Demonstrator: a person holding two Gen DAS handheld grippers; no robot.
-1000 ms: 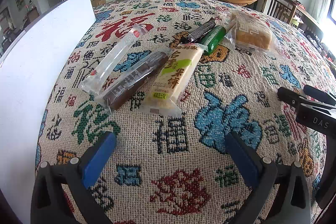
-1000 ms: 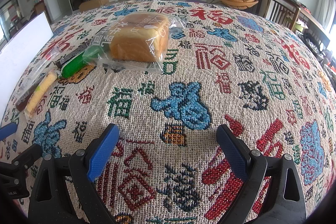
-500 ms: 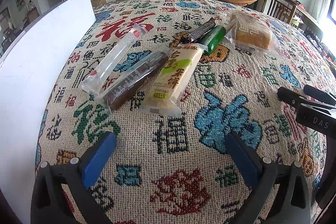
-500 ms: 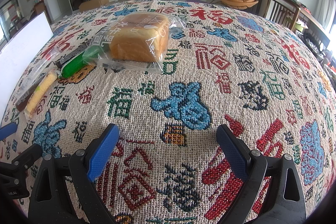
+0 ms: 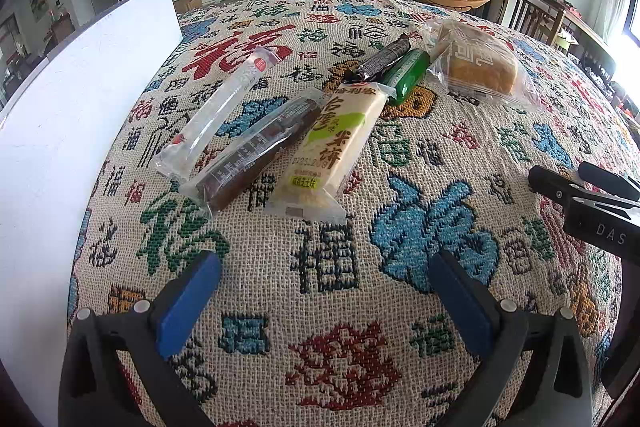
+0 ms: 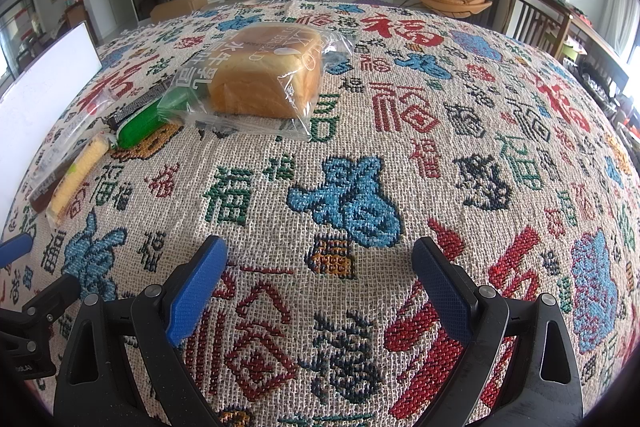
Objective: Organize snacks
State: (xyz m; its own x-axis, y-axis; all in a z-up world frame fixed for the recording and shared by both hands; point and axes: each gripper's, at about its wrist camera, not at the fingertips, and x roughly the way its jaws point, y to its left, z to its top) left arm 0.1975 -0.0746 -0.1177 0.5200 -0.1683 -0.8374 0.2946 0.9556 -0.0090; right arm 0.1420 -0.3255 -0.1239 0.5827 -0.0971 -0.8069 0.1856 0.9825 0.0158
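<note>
Several snacks lie on the patterned tablecloth. In the left wrist view: a clear long packet, a brown bar, a yellow rice cake packet, a dark packet, a green packet and a bagged bread loaf. My left gripper is open and empty, near the rice cake packet's close end. The right wrist view shows the bread loaf and green packet far ahead. My right gripper is open and empty over bare cloth.
A white board stands along the table's left edge. The right gripper's body shows at the right of the left wrist view. Chairs stand past the table's far right side.
</note>
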